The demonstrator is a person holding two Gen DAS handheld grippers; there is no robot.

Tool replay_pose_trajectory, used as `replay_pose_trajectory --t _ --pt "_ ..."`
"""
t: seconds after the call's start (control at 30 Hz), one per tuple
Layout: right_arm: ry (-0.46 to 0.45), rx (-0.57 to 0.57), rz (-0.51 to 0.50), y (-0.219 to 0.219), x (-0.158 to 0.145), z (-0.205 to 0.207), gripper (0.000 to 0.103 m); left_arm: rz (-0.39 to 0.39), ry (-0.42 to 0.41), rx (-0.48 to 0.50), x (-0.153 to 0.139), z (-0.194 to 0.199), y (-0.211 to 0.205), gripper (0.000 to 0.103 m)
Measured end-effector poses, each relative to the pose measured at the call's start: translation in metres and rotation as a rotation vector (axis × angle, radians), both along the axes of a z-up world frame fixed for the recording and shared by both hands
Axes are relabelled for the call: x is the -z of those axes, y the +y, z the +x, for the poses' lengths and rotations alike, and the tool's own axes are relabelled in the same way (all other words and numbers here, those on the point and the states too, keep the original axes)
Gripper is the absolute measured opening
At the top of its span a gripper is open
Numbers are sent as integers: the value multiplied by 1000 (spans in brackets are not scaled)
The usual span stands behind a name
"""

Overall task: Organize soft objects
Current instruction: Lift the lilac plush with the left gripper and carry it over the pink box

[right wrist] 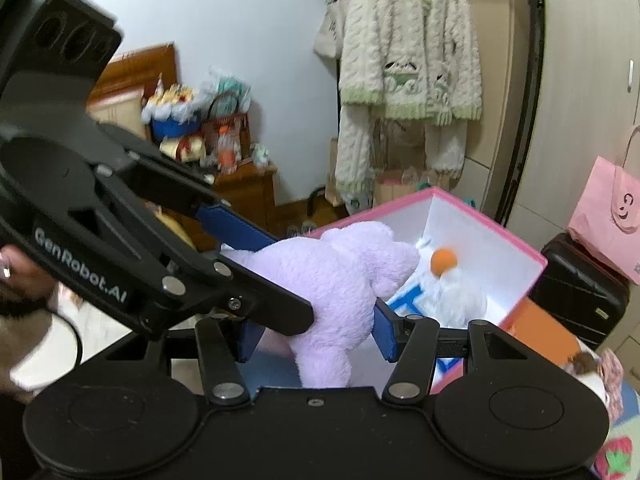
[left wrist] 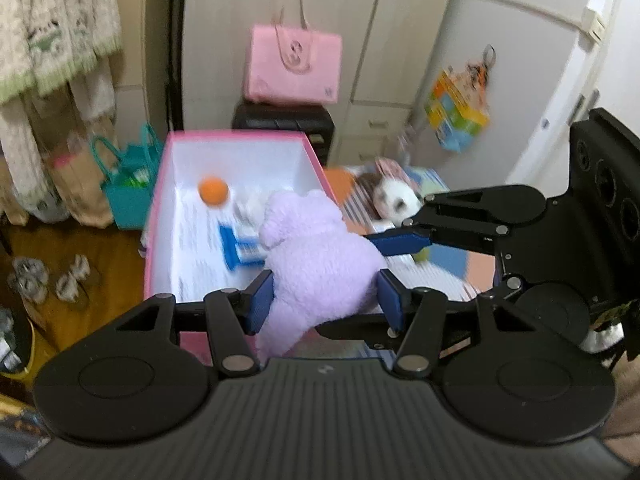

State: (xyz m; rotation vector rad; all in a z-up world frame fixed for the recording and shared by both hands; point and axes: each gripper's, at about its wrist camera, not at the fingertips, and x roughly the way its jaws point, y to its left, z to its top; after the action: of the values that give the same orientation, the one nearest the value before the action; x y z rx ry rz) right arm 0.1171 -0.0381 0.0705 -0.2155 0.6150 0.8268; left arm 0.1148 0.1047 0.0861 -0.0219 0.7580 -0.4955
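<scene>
Above the near rim of a pink box (left wrist: pixel 158 184), a lilac plush toy (left wrist: pixel 320 264) hangs half inside, pinched from both sides. Left gripper (left wrist: pixel 326 304) clamps its lower body; right gripper (right wrist: pixel 316 330) also squeezes the plush, its blue pads (right wrist: pixel 386 336) pressed into the fur. An orange ball (left wrist: pixel 214 191) and a white plush (right wrist: pixel 460 292) already lie in the box. To do this well, I would carry the toy further over the white floor, lower it clear of the rim, then release both grips together so it settles flat
</scene>
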Motion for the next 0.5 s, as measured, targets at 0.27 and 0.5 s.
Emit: replay_pose_trajectory --t 0.27,0.5 --pt "-12 -30 14 5 9 74 61 -2 -5 -82 6 71 3 55" --pt "45 -39 -33 15 31 131 61 -18 38 -154 35 127 6 55"
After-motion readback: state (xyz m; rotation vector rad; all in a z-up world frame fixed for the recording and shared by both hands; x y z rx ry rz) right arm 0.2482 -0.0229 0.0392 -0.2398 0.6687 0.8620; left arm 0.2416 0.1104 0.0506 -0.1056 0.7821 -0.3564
